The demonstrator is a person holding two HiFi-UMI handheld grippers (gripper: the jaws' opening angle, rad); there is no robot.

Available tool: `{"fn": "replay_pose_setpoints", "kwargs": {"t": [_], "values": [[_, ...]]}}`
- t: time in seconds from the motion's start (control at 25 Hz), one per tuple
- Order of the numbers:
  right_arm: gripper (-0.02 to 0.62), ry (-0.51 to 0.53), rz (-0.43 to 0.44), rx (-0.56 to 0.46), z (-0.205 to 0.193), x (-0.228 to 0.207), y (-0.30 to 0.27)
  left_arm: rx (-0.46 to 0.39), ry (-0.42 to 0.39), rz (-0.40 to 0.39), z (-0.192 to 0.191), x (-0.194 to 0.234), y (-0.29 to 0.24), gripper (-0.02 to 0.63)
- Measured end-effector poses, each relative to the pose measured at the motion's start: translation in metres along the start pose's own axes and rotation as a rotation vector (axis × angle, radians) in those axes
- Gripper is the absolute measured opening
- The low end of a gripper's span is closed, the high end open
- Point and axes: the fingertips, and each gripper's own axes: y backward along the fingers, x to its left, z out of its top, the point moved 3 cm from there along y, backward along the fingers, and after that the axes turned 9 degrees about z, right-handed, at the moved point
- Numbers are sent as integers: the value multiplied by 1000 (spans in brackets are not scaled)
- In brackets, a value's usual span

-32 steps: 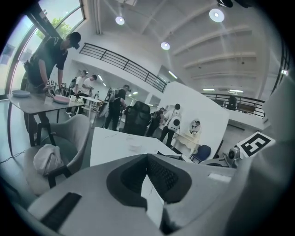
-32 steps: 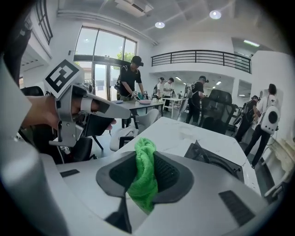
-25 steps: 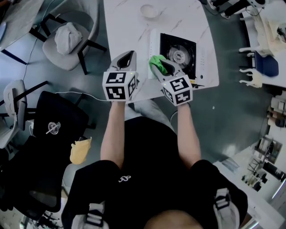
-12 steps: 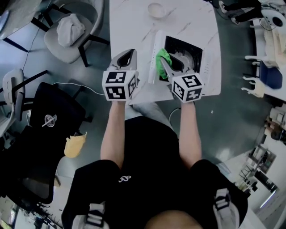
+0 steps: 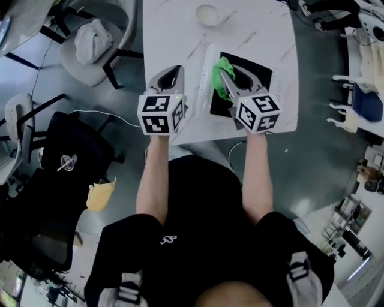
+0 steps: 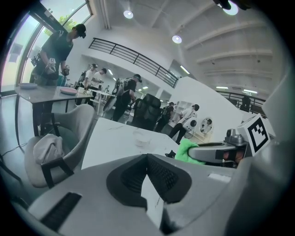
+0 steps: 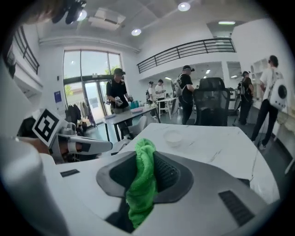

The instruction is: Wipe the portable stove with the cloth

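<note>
The portable stove (image 5: 259, 67), white with a black top, lies on the white marble table (image 5: 174, 30) ahead of me. A bunched green cloth (image 5: 221, 77) sits over the stove's left part, and my right gripper (image 5: 224, 73) is shut on it. In the right gripper view the cloth (image 7: 144, 179) hangs down between the dark pads. My left gripper (image 5: 174, 73) hovers over the table's front edge just left of the stove, its jaws shut and nothing in them (image 6: 147, 156). The left gripper view also catches the cloth (image 6: 186, 150) at the tip of the right gripper (image 6: 209, 152).
A small clear bowl (image 5: 208, 13) stands at the table's far side beyond the stove. A grey chair (image 5: 90, 45) with a pale bundle on it is left of the table. A black office chair (image 5: 72, 162) is at my left. People stand around other tables in the background.
My right gripper has carried the green cloth forward, from the stove's near left edge onto its top. The left gripper has stayed where it was.
</note>
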Motion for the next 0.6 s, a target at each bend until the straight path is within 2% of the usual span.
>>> {"fn": "replay_pose_setpoints", "kwargs": {"t": [0.24,0.6], "values": [[83,30,48,49,1,-3,-21,1,-4,1,7,-7,-13,-2],[83,58,1,-36,29,-29,-37,9,-6,11,12,-11,-27,-2]]}}
